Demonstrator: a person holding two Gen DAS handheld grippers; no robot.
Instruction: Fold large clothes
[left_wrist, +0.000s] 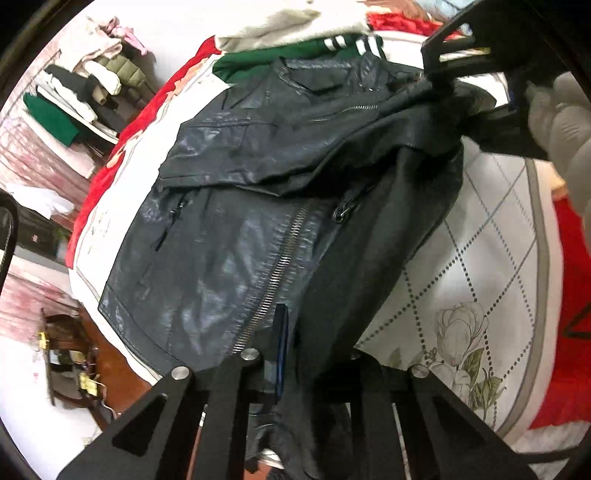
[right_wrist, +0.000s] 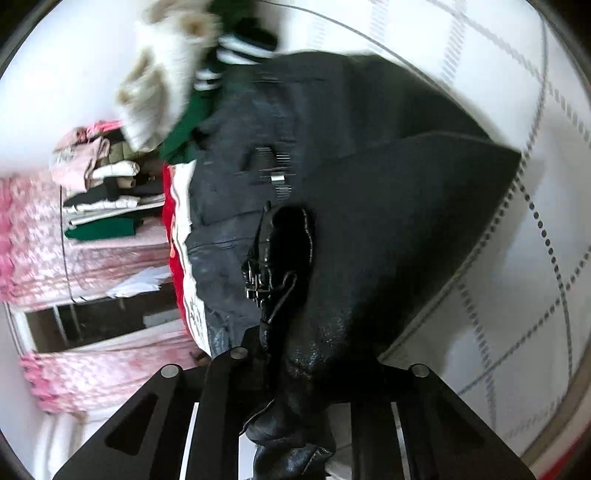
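A black leather jacket (left_wrist: 236, 236) with a silver zipper lies partly lifted over a white quilted bed (left_wrist: 480, 266). My left gripper (left_wrist: 291, 354) is shut on the jacket's bottom edge near the zipper. My right gripper (left_wrist: 439, 79) shows in the left wrist view at the upper right, shut on the jacket's far edge and holding it up. In the right wrist view the right gripper (right_wrist: 295, 365) pinches a bunched fold of the jacket (right_wrist: 369, 221), and dark lining hangs over the quilt (right_wrist: 524, 295).
A green garment with white stripes (left_wrist: 295, 55) and a cream fluffy garment (left_wrist: 295, 26) lie at the bed's far end. A red blanket (left_wrist: 122, 147) runs along the bed's left edge. A stack of folded clothes (left_wrist: 85, 92) stands beyond it.
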